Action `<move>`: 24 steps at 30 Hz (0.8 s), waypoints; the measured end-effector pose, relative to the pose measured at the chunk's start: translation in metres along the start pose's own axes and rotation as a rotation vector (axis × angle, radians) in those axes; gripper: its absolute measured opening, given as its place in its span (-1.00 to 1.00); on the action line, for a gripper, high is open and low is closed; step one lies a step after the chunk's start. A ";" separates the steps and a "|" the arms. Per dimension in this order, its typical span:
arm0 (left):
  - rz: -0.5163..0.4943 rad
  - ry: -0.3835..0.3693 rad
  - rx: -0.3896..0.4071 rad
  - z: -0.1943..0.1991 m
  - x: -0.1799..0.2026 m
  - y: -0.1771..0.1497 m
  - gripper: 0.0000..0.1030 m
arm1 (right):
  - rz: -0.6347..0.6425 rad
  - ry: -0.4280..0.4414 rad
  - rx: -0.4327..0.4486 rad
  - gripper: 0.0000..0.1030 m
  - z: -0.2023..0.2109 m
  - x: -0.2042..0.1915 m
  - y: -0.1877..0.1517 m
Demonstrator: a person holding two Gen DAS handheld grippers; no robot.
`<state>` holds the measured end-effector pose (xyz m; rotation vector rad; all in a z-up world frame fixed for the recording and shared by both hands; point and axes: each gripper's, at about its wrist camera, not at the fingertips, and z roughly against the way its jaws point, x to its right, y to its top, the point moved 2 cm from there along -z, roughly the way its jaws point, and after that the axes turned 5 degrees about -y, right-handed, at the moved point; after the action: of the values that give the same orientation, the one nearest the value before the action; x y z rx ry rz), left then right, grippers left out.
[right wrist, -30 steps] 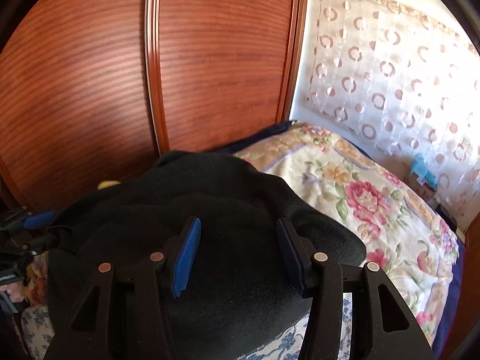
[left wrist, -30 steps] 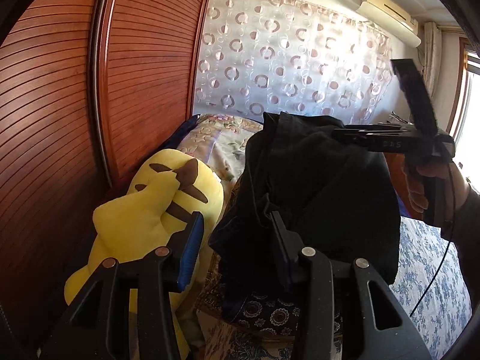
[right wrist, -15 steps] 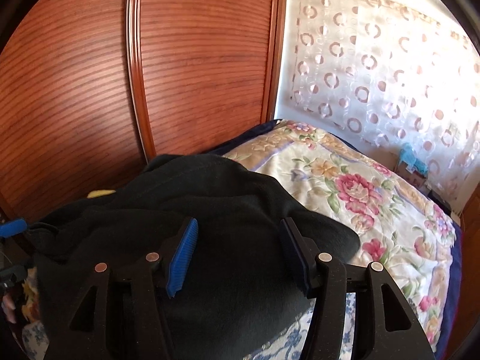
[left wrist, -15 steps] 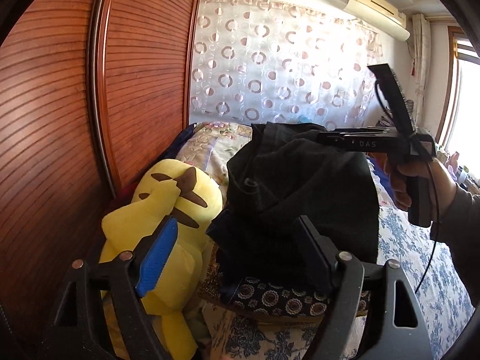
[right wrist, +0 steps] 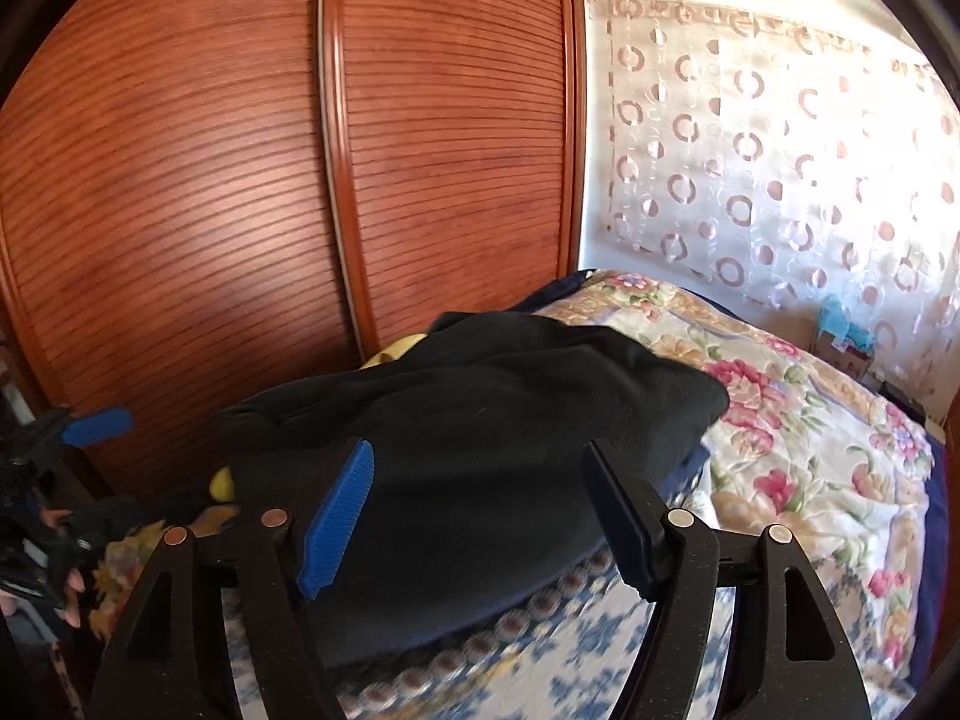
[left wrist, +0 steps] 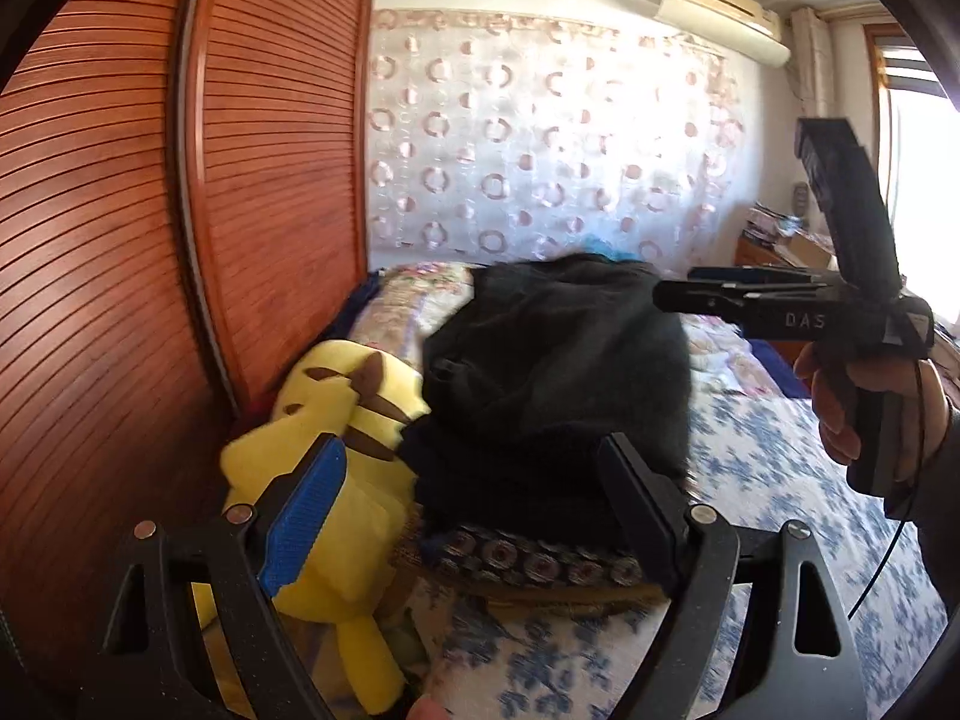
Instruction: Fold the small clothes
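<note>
Left gripper (left wrist: pixel 474 498) jaws opening, nothing between pads. Black garment (left wrist: pixel 558 384) heaped on bed (left wrist: pixel 780 480) near left edge, touching yellow plush toy (left wrist: pixel 336 420). Right gripper (left wrist: pixel 666 295) over garment.

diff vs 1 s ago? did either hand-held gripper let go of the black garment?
Yes. The left hand-held gripper let go of the black garment and backed off, jaws wide. The right hand-held gripper is opening too, nothing pinched. The garment now lies on the pile. The yellow plush toy, bed and wardrobe door are unchanged.

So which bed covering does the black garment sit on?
The dark cover with round medallions; the black garment lies on it, between the blue-flowered sheet and pink-rose quilt.
</note>
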<state>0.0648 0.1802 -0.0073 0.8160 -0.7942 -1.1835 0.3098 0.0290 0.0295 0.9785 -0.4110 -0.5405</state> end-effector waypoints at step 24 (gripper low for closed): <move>-0.121 -0.188 0.001 0.030 0.140 -0.018 0.68 | -0.242 -0.376 0.088 0.56 0.257 -0.031 -0.155</move>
<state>0.0576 0.0366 0.0055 0.7697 -0.9090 -1.3828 0.1046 -0.1925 0.0220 1.0188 -0.6598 -0.9390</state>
